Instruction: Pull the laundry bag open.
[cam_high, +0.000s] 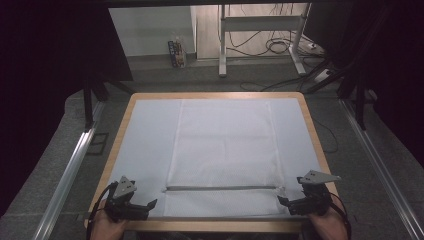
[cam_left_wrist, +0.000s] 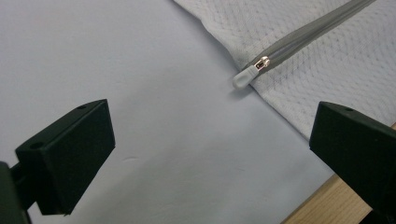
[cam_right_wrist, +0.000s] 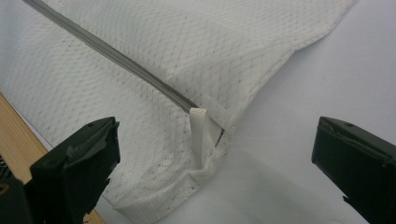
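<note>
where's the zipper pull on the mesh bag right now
The zipper pull sits at the left end of the grey zipper, near the table's near edge, just ahead of the open left gripper.

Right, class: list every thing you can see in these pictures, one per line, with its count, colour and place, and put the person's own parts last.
Mesh bag: one, white, flat in the middle of the table.
Zipper: one, grey, closed, across the bag's near end.
Zipper pull: one, white tab, at the zipper's left end.
Fabric loop: one, white, at the zipper's right end.
Table cover: one, pale blue, under the bag.
Table: one, wooden edge.
Desk frame: one, white, on the floor behind.
Cables: several, dark, on the floor behind.
Left gripper: one, black, near left corner, jaws open.
Right gripper: one, black, near right corner, jaws open.
</note>
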